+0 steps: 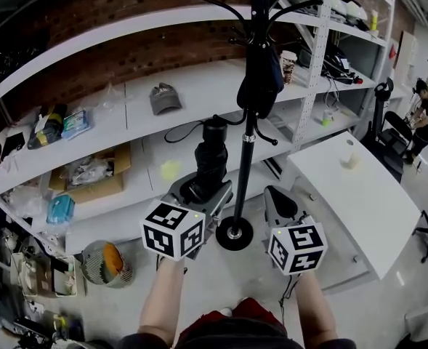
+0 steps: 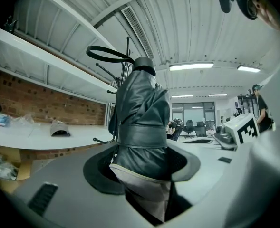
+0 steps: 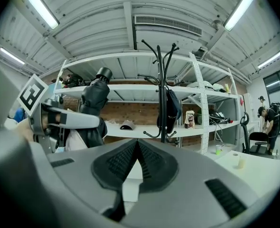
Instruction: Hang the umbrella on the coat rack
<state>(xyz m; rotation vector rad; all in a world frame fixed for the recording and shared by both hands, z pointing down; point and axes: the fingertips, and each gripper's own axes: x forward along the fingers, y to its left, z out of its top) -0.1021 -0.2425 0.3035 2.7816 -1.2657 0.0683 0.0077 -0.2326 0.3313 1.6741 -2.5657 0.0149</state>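
Left hand-held gripper (image 1: 203,189), seemingly leathery umbrella (image 1: 211,157)

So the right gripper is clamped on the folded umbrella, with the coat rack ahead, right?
No: the left gripper is clamped on the folded umbrella, as the left gripper view shows. The coat rack is ahead.

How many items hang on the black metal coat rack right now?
1: a dark fabric bundle hangs on the black metal coat rack below its top hooks; its far side may hide more.
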